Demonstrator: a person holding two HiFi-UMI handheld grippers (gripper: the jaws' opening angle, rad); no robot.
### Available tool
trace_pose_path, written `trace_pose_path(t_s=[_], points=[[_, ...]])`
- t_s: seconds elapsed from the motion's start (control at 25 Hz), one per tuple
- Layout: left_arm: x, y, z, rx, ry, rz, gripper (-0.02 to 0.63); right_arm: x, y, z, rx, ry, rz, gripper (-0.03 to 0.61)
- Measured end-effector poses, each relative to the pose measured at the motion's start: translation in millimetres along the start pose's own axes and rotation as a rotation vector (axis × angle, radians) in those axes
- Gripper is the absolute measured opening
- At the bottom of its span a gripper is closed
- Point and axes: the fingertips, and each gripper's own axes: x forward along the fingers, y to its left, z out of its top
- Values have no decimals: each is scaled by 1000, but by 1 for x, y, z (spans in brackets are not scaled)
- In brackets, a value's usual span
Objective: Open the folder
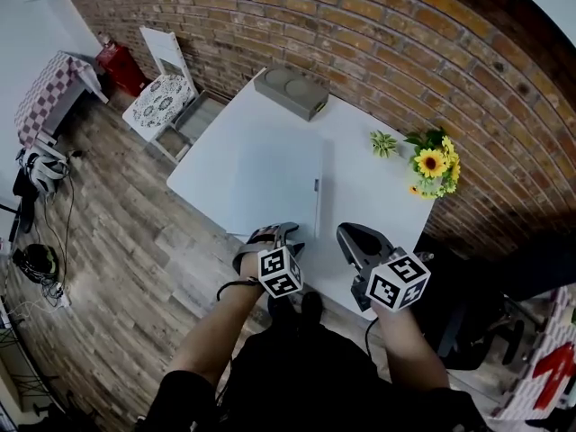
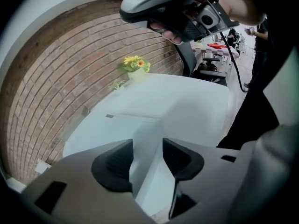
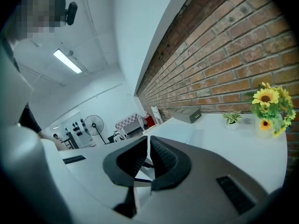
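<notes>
A pale blue folder (image 1: 270,176) lies flat and closed on the white table (image 1: 369,196), with a small dark clip (image 1: 317,187) on its right edge. My left gripper (image 1: 281,234) is at the folder's near edge and pointing down at it. In the left gripper view its jaws (image 2: 147,160) stand open, the folder's edge (image 2: 140,134) runs under the gap, and the pads do not press on it. My right gripper (image 1: 353,237) hovers over the bare table to the right of the folder. Its pads (image 3: 148,160) are shut with nothing between them.
A grey box (image 1: 291,91) sits at the table's far end. A sunflower vase (image 1: 435,171) and a small plant (image 1: 384,142) stand by the brick wall on the right. A white chair (image 1: 164,88) stands left of the table on the wooden floor.
</notes>
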Motion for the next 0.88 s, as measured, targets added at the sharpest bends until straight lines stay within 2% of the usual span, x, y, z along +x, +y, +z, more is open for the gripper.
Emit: trace_pose_path(t_s=[0.2,0.32,0.48,0.88], points=[[-4,-1,7,51,-18,-5,106,1,-2,2,5,-8,-13,34],[-11,2,14,53,-46,6,65,2,-1,3,6,-12,-14,34],[-26,15,22,-8,-88,18,32,5,4,6,4,-19,-7,34],[-62,48,31,-199,-182,87,26,5,19,16,-28,-33,10,34]])
